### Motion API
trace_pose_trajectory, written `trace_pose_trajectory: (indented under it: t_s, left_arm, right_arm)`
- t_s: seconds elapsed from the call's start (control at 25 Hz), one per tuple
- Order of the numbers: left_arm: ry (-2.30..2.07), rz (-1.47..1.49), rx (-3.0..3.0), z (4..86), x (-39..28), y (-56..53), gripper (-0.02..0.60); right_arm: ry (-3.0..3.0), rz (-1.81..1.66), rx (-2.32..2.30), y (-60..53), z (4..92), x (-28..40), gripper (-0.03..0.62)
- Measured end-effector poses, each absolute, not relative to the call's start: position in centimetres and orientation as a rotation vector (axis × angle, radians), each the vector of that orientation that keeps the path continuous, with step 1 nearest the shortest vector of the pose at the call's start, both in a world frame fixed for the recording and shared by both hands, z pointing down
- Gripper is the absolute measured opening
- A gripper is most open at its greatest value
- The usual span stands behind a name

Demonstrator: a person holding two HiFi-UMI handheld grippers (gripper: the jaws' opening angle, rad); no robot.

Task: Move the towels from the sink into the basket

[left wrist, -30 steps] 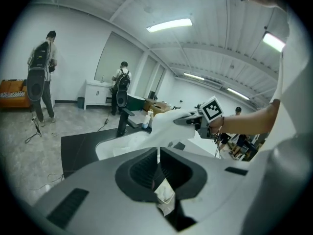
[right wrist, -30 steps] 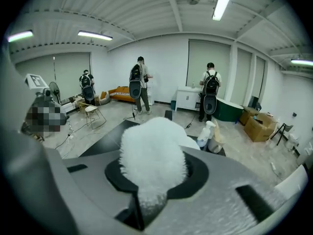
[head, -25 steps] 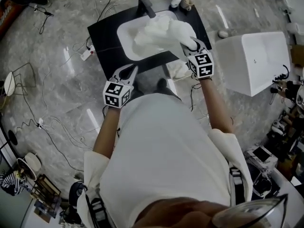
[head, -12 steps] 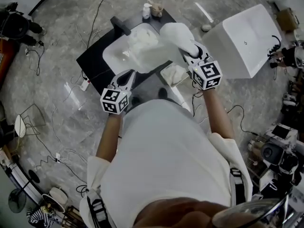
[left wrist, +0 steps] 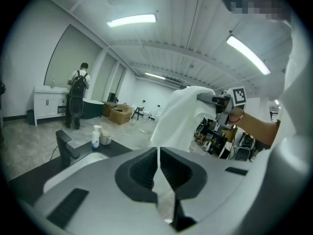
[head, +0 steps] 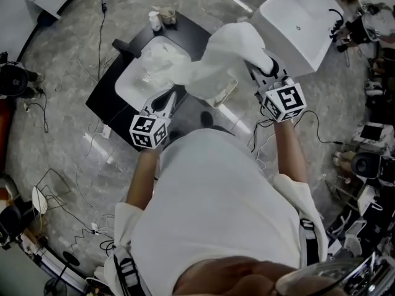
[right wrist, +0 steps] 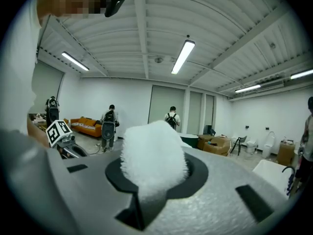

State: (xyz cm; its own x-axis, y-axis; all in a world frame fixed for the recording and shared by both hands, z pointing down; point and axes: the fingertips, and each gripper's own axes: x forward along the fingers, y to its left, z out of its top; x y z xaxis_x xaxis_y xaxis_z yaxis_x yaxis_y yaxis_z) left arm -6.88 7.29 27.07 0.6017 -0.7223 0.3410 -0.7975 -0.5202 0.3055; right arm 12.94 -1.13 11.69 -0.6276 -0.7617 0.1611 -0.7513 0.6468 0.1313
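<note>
In the head view the step in hand is the carry: the right gripper (head: 264, 68) is clamped on one end of a white towel (head: 229, 47) and holds it high, while the towel's tail trails down to the white heap in the sink (head: 125, 89), so it is not yet clear of the basin. The left gripper (head: 169, 98) hangs over the near edge of the black counter (head: 106, 101), apart from the cloth. A pale square container (head: 226, 96) on the floor just beside the counter, under the hanging towel, is probably the basket, though a large white tub (head: 300, 18) stands further right. The next move, as I judge it, calls for raising the tail free of the rim, then lowering the cloth into the basket. In the left gripper view the jaws stand together with nothing between them, and the towel hangs well ahead. In the right gripper view a fluffy tuft of towel bulges up from between the pinched jaws
</note>
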Motion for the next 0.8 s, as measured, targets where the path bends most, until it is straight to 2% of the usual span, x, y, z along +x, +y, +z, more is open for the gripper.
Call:
trace_pose_trajectory:
  t_s: [0.48, 0.8]
  left_arm:
    - [-1.024, 0.280, 2.526, 25.8, 0.8, 5.9, 0.018]
    - [-0.986, 0.302, 2.536, 25.6, 3.7, 5.5, 0.018]
  right_arm:
    - [-2.539, -0.123, 1.549, 0.7, 8.2, 24.6, 0.098]
    - [-2.503, -0.114, 1.570, 0.8, 8.5, 27.6, 0.098]
